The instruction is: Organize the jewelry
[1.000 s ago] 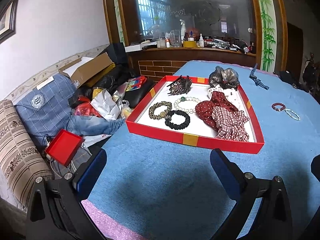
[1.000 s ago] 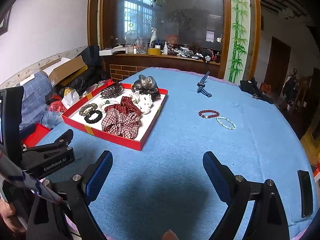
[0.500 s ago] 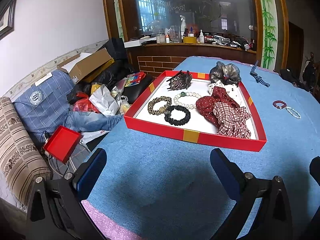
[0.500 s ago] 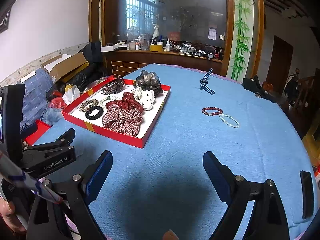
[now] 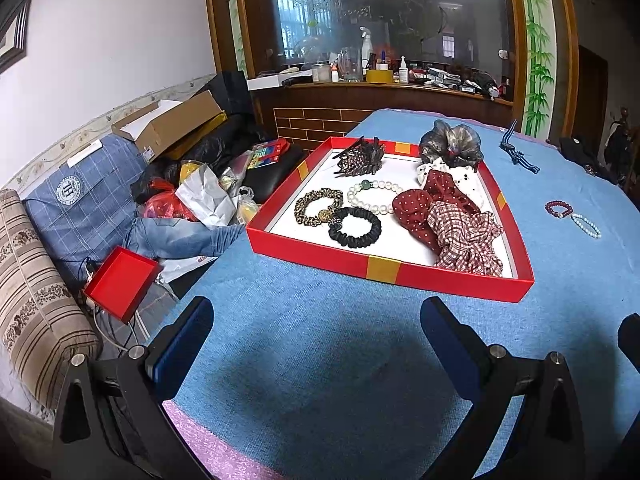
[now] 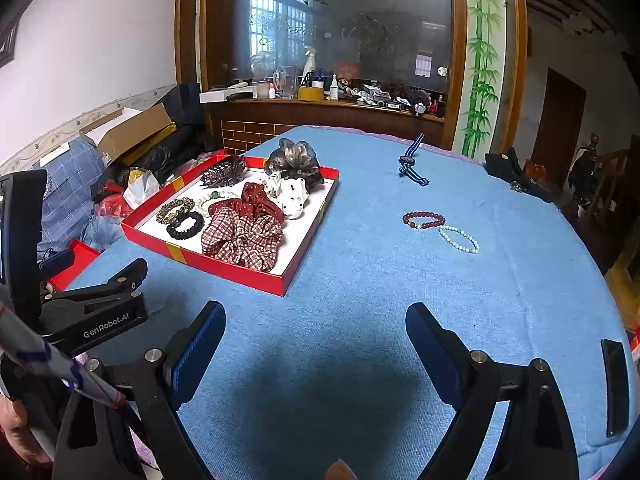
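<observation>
Both pairs of jaws stand wide apart with nothing between them: the left gripper (image 5: pixel 316 320) and the right gripper (image 6: pixel 316 324) each hover low over the blue tablecloth (image 6: pixel 360 288), on the near side of the red tray (image 5: pixel 384 270). Inside that tray, on its white floor, lie a black scrunchie (image 5: pixel 355 227) touching a leopard-print hair tie (image 5: pixel 318 208), with a pearl bracelet (image 5: pixel 374 197) just behind them and a dark spiky hair clip (image 5: pixel 360 159) toward the tray's far edge. Filling the tray's right half are a plaid scrunchie (image 5: pixel 466 240) at the near side, a dark red dotted scrunchie (image 5: pixel 432 200) overlapping it, a white dotted scrunchie (image 6: pixel 290 194) behind that, and a sheer grey scrunchie (image 5: pixel 452 146) resting over the far rim. Outside the tray, well to its right on the cloth, a dark red bead bracelet (image 6: pixel 423 220) and a pale bead bracelet (image 6: pixel 459 239) lie just beside each other, almost touching. Farther back from the tray, a striped blue ribbon piece (image 6: pixel 412 166) lies alone on the cloth. Left of the tray, beyond the table edge, sit a small red box (image 5: pixel 120 284) and a pile of bags and clothes (image 5: pixel 192 200).
</observation>
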`<state>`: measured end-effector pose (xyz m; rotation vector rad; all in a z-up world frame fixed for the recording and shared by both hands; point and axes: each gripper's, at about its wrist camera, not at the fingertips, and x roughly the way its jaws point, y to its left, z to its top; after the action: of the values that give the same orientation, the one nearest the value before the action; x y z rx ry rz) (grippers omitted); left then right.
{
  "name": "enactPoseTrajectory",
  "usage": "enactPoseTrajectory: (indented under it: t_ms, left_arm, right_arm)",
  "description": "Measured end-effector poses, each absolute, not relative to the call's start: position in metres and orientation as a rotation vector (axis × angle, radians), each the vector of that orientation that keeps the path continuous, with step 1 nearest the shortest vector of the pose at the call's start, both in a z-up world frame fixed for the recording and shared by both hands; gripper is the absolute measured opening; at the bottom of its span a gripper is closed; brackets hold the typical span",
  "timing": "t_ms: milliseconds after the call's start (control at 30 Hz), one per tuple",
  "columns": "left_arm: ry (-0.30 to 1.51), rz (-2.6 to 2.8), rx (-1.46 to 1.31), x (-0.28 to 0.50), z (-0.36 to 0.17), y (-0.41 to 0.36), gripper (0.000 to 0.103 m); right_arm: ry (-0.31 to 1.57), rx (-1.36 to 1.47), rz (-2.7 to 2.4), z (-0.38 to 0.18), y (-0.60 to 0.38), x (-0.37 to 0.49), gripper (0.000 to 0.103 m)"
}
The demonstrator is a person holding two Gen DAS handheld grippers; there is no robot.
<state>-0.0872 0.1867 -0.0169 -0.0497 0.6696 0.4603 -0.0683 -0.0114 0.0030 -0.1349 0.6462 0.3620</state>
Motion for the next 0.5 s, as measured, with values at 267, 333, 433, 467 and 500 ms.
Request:
enactPoseTrajectory:
  t_ms: [267, 333, 433, 467, 500]
  left_arm:
    - [0.673, 0.459, -0.056, -0.086, -0.0186, 0.1874, 0.103]
    - [0.677, 0.455, -0.057, -0.086, -0.0192, 0.187, 0.103]
    - [0.676, 0.455, -0.059, -0.0856, -0.0187, 0.1874, 0.103]
    - [0.677, 0.456, -0.057, -0.0856, -0.0186, 0.1876, 0.103]
    - [0.676, 0.456, -0.058, -0.0859, -0.019, 0.187, 0.103]
  right_arm:
    - [0.65, -0.133, 0.36, 0.0011, -0.0121, -0.0675, 0.094]
    - [0.652, -0.132, 0.36, 0.0002, -0.0125, -0.0673, 0.094]
    - [0.652, -0.13, 0.359, -0.0005, -0.0134, -0.0677, 0.094]
    - [0.653, -0.131, 0.36, -0.0008, -0.0136, -0.0676, 0.094]
    - [0.654, -0.131, 0.36, -0.0007, -0.0136, -0.0674, 0.094]
